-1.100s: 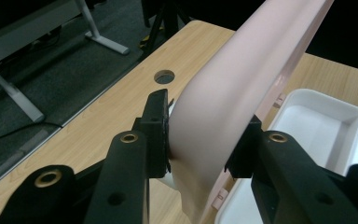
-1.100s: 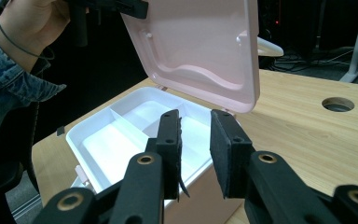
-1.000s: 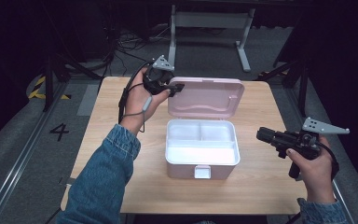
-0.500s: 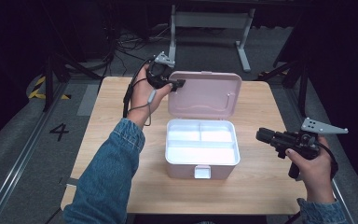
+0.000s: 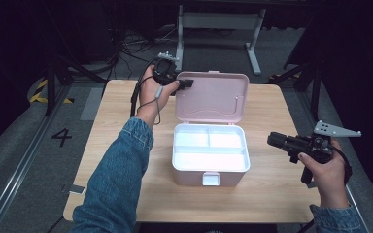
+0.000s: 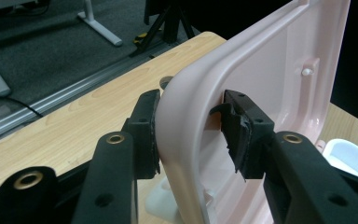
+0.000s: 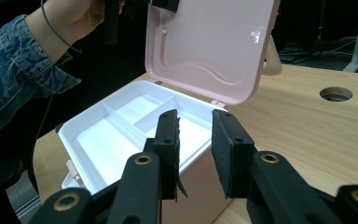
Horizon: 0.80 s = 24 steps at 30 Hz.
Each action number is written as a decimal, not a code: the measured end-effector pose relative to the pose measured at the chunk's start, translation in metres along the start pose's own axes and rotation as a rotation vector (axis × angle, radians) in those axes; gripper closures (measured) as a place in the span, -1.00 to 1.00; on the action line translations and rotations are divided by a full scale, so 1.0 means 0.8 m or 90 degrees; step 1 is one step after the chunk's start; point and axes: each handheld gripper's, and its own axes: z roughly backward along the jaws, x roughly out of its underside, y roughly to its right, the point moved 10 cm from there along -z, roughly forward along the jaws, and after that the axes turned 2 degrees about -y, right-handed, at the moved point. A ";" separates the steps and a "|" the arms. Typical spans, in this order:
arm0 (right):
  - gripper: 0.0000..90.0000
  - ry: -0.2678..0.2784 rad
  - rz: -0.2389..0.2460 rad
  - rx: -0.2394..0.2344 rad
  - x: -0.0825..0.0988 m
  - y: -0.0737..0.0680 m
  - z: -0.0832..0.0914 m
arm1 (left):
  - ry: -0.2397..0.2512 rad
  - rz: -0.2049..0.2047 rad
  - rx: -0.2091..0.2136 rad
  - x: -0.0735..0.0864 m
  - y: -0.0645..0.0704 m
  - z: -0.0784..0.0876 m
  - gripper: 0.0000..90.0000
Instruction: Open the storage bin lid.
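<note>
Two jaws of the left gripper [image 5: 187,85] have just been opening, straddling the pink lid [image 5: 213,97] edge loosely; the right gripper [image 5: 276,140], at three o'clock of the white tray [image 5: 210,148], stands part-open and empty.

"4" on the floor [image 5: 61,137]

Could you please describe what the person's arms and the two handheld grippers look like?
Both sleeves are blue denim. The left gripper and right gripper are black, each with two flat jaws faced with dark foam pads and brass-coloured pivot rivets. Each carries a grey three-cornered plate on top and trails a black cable.
</note>
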 end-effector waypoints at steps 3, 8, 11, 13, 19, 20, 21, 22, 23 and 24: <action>0.61 -0.004 -0.005 0.001 0.002 0.003 -0.001 | -0.007 0.000 -0.007 0.001 -0.003 -0.005 0.25; 0.61 -0.008 -0.006 0.001 0.003 0.004 -0.002 | -0.006 0.004 -0.009 0.003 -0.009 -0.013 0.20; 0.60 -0.008 -0.007 0.000 0.003 0.004 -0.002 | -0.002 0.001 -0.013 0.006 -0.013 -0.019 0.14; 0.60 -0.006 -0.006 0.000 0.003 0.004 -0.002 | -0.008 -0.007 -0.018 0.008 -0.014 -0.023 0.10; 0.59 -0.008 -0.008 0.000 0.004 0.005 -0.003 | -0.013 0.002 -0.016 0.012 -0.020 -0.030 0.05; 0.59 -0.008 -0.007 0.000 0.005 0.005 -0.003 | -0.012 0.006 -0.016 0.012 -0.021 -0.032 0.04; 0.59 -0.008 -0.008 0.001 0.005 0.005 -0.003 | -0.015 0.005 -0.016 0.013 -0.023 -0.034 0.03; 0.59 -0.008 -0.007 0.002 0.005 0.006 -0.003 | -0.018 0.008 -0.015 0.014 -0.023 -0.035 0.03; 0.58 -0.008 -0.010 0.001 0.005 0.006 -0.003 | -0.020 0.012 -0.014 0.015 -0.024 -0.037 0.02; 0.58 -0.009 -0.010 0.001 0.005 0.006 -0.003 | -0.023 0.012 -0.013 0.016 -0.026 -0.039 0.01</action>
